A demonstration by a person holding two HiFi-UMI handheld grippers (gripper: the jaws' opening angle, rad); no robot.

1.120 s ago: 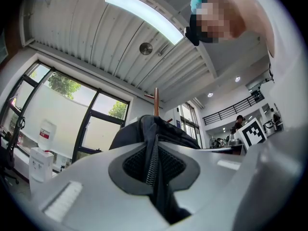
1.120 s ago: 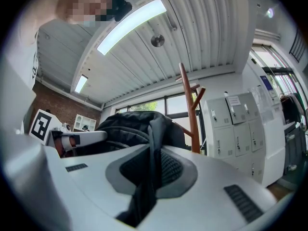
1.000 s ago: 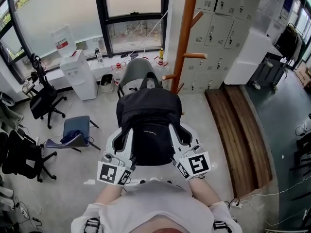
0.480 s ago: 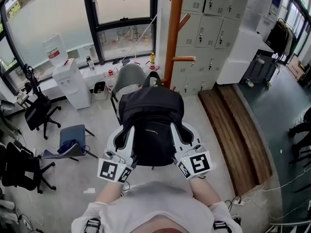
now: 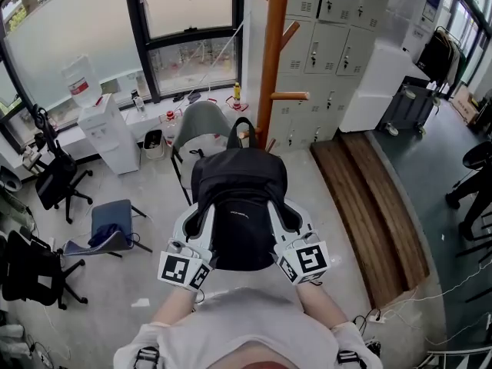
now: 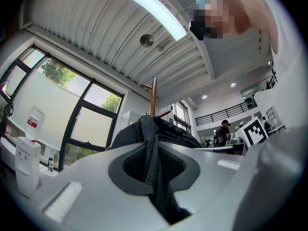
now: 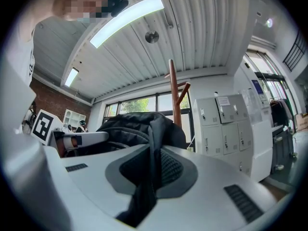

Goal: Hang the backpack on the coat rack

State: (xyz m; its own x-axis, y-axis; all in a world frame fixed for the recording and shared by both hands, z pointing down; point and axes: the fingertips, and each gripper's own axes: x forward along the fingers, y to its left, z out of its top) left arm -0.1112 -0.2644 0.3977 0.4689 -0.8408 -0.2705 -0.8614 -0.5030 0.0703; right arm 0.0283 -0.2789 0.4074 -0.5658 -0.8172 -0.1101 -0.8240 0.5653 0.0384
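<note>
Head view: left tongs (image 5: pixel 196 225), right tongs (image 5: pixel 286 221) grip backpack (image 5: pixel 238 198), its top pointing toward coat rack (image 5: pixel 273 52).

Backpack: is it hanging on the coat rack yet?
Not yet. Done: the backpack is picked up, with the left gripper and right gripper both clamped on it. Now: it is held in the air, short of the coat rack. Left: hooking its top handle over a peg.

Top of the coat rack (image 5: pixel 271 52) beyond the head view's upper edge, its foot behind the backpack (image 5: pixel 238 198)
</note>
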